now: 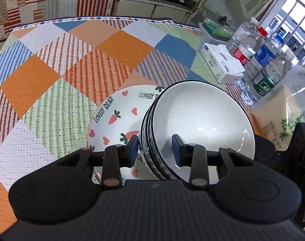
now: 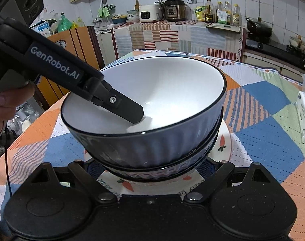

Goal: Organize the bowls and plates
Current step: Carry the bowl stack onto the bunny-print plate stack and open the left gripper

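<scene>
While the plate lies at lower centre, the stacked bowls' rim is pinched by the left tool; the right tool's state cannot be told.

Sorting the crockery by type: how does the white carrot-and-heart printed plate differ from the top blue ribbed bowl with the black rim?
The carrot-and-heart printed plate is shallow and patterned inside; the blue ribbed bowl is deep, plain white inside. The plate lies underneath; the bowl tops the stack above it. Both have glossy white interiors.
</scene>
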`<state>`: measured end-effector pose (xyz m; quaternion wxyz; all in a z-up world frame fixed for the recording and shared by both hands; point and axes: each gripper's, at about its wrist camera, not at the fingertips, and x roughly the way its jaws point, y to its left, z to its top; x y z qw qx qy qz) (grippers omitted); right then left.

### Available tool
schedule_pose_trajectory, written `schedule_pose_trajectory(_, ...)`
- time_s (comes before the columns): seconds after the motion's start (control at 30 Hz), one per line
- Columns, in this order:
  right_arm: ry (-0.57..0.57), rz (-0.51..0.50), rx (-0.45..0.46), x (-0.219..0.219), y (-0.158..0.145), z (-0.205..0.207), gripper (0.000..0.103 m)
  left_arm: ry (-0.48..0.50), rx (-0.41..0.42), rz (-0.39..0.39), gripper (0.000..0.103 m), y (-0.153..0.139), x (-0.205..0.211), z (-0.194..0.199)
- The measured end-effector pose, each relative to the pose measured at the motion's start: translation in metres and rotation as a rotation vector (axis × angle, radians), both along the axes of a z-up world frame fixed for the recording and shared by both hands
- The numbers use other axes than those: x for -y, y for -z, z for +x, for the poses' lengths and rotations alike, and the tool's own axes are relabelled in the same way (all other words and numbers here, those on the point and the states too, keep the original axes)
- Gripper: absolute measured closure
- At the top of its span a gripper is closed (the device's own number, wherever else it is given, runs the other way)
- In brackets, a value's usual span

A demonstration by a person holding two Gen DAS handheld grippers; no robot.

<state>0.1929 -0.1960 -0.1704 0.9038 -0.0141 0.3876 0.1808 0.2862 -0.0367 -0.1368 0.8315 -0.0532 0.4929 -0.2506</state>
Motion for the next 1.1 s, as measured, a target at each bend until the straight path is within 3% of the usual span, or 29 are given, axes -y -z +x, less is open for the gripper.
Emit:
schedule_pose_trajectory(0.37, 0.021, -0.02, -0.036, -0.012, 0.013, 0.013, 0.008, -0.07, -0.044, -0.042, 0.069, 0.025, -0.015, 0.013)
schedule_pose_trajectory(0.73, 0.088, -0.047, -0.02, -0.022, 0.019, 0.014, 0.007, -0.135, -0.02, -0.05, 0.069, 0.026, -0.015, 0.007)
schedule_pose_trajectory(1.0, 0.181, -0.084, -0.082, -0.029, 0.014, 0.018, 0.007, -0.187, -0.011, -0.047, 0.067, 0.019, -0.017, -0.004)
schedule_pose_trajectory(1.1, 0.191, -0.083, -0.092, -0.03, 0.011, 0.013, 0.007, -0.2, -0.029, -0.092, 0.063, 0.014, -0.023, -0.008)
